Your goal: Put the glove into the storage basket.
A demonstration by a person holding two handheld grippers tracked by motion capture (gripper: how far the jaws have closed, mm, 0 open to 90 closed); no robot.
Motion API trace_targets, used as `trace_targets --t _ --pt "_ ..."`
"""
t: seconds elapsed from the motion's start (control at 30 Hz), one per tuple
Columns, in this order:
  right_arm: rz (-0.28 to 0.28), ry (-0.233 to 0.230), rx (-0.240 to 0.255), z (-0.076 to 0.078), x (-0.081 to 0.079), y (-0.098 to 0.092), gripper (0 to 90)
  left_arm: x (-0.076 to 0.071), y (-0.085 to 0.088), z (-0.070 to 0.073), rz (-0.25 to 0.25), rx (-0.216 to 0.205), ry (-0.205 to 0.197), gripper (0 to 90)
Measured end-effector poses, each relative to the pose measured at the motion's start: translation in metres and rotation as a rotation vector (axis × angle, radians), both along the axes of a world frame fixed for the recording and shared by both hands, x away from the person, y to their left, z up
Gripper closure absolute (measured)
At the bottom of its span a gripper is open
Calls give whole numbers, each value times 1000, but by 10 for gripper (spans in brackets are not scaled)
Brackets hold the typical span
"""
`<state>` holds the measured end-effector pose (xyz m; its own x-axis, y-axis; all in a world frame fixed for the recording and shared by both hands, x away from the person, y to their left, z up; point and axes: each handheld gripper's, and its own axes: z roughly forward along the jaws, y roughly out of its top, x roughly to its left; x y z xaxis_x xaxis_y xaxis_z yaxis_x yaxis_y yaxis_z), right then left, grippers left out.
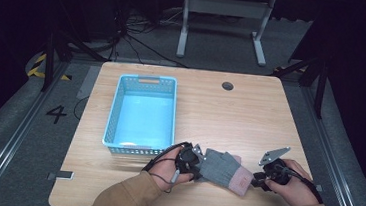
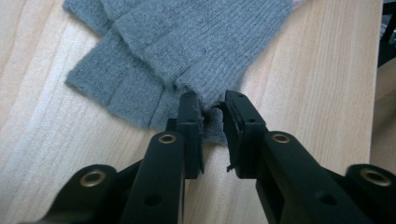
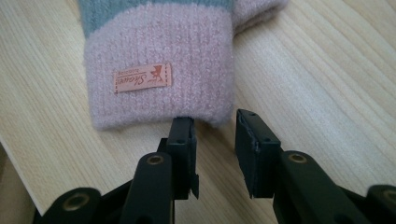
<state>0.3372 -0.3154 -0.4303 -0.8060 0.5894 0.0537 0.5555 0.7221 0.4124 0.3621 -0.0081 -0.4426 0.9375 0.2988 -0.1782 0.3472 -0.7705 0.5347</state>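
glove (image 2: pixel 187 42) tip between left gripper (image 2: pixel 212 109) jaws – pinched.

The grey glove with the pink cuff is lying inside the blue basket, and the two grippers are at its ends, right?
Not quite. The high view shows the glove lying on the table, beside the blue basket, not inside it. The left gripper and right gripper are indeed at its ends.

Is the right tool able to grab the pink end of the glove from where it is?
Probably yes. The right tool sits right at the edge of the glove's pink cuff, its jaws apart with bare table around and nothing in between. One jaw tip meets the cuff edge; a short push forward should do.
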Motion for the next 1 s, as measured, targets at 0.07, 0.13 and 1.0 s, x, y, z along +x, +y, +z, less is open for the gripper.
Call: trace_targets --t 0.07,0.13,1.0 --pt "0 -1 8 1 -1 0 685 0 0 0 4 -2 -8 830" --pt "13 -4 13 2 -1 1 684 -1 0 2 -2 -2 -25 880" --pt "-15 -135 89 30 6 5 856 -18 18 24 10 -60 -98 898"
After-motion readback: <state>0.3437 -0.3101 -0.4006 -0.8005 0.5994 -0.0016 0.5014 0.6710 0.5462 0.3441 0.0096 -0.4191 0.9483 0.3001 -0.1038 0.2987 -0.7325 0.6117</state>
